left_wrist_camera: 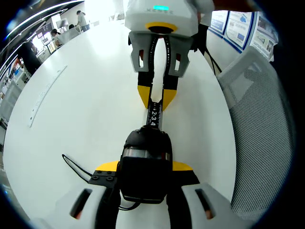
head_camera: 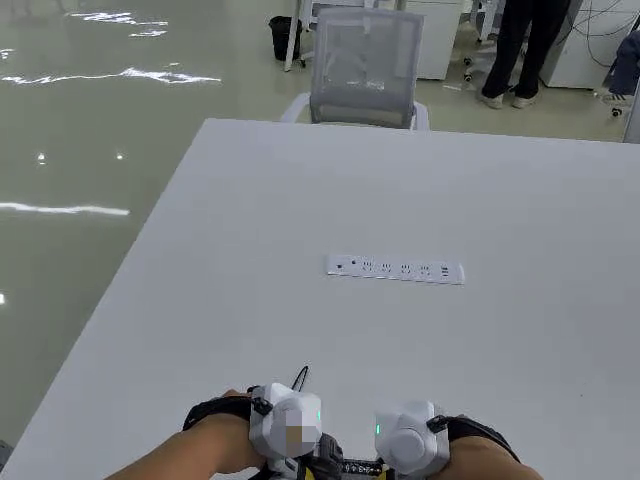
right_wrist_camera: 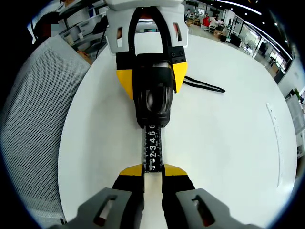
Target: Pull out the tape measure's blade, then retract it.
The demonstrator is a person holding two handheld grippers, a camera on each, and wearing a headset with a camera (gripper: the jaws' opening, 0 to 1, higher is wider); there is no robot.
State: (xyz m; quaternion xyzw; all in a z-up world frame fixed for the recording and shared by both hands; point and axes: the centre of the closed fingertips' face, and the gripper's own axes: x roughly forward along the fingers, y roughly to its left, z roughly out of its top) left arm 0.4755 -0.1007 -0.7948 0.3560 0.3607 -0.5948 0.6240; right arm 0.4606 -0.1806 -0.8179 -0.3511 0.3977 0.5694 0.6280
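Now L gripper (left_wrist_camera: 145,168) clamps tape measure (left_wrist_camera: 145,145), R gripper (right_wrist_camera: 153,171) pinches blade (right_wrist_camera: 152,145).

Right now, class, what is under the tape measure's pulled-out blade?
The bare white table lies under the short stretch of blade between the tape measure case and the right gripper. The blade's tip is covered by that gripper, so it cannot be seen.
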